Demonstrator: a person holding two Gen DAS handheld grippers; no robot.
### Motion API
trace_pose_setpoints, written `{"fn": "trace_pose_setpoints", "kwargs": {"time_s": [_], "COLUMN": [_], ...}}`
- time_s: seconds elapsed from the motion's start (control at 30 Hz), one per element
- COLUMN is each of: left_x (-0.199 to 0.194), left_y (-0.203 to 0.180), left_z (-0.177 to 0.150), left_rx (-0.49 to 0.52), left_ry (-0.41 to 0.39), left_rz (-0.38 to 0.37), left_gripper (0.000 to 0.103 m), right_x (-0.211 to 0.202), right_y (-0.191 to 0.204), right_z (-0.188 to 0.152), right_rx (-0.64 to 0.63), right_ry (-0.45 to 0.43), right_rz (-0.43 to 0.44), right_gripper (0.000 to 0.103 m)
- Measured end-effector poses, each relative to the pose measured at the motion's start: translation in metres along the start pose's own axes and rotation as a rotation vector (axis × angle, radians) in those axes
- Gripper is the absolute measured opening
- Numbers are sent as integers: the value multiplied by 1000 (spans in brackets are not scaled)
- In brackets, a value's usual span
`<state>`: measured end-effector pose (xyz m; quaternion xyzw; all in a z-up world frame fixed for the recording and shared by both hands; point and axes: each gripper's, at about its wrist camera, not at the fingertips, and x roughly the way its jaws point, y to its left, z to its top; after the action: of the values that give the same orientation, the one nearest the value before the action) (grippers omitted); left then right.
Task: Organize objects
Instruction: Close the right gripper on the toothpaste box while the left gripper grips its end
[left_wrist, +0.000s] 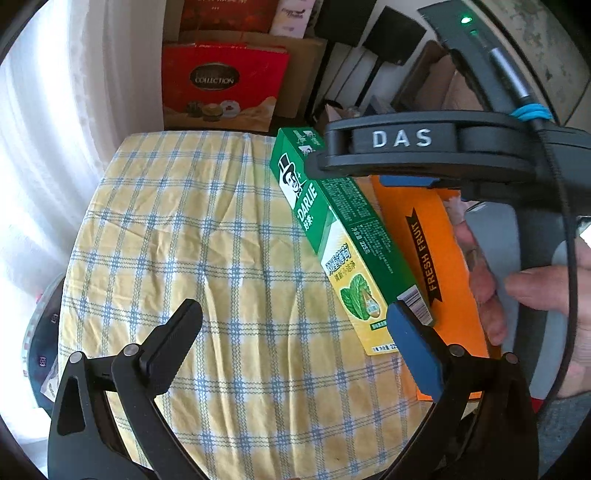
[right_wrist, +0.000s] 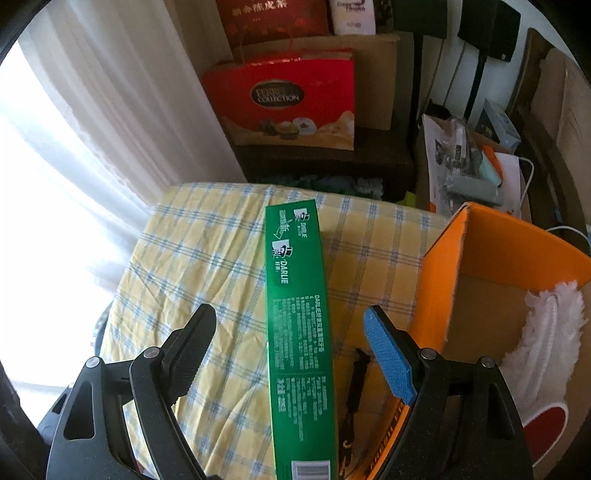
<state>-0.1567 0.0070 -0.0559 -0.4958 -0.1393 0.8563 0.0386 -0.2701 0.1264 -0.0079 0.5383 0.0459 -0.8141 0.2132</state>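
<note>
A long green Darlie toothpaste box (left_wrist: 332, 236) lies on the yellow-and-blue checked cloth (left_wrist: 184, 240), against the side of an orange "Fresh Fruit" box (left_wrist: 443, 266). My left gripper (left_wrist: 295, 314) is open above the cloth, its blue fingertip (left_wrist: 402, 317) at the toothpaste box's near end. My right gripper (right_wrist: 290, 314) is open, its fingers apart on either side of the toothpaste box (right_wrist: 299, 314) without touching it. It shows in the left wrist view (left_wrist: 373, 173) above the box's far end. The orange box (right_wrist: 491, 258) is open and holds a white fluffy item (right_wrist: 546, 325).
A red Ferrero Collection bag (right_wrist: 288, 99) and brown paper bags stand on a dark stand behind the table. A white curtain (right_wrist: 92, 147) hangs on the left. Cluttered papers and tools (right_wrist: 465, 166) lie at the back right. A black strip (right_wrist: 354, 387) lies beside the orange box.
</note>
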Motion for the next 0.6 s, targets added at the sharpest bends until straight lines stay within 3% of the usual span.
{"fn": "trace_pose_setpoints", "kwargs": {"time_s": [0.23,0.43,0.57,0.6], "left_x": [6,10,11,11], "left_y": [2,-3,-4,-4], "left_z": [-1,-4,-5,-5], "left_rx": [-10,-7,-6,-10], "left_ry": [12,21,22,23], "left_rz": [-15,-33,-38,-41], "left_gripper": [100,99,98,98], "right_x": [17,20,20,20], "right_y": [7,12,17,18], "right_z": [2,-1,-3,-4], "right_rx": [-45,-91,-124,-135], "right_ry": [41,53,62,63], "right_rz": [-35,-84,-82,-93], "right_gripper": [83,77,55,54]}}
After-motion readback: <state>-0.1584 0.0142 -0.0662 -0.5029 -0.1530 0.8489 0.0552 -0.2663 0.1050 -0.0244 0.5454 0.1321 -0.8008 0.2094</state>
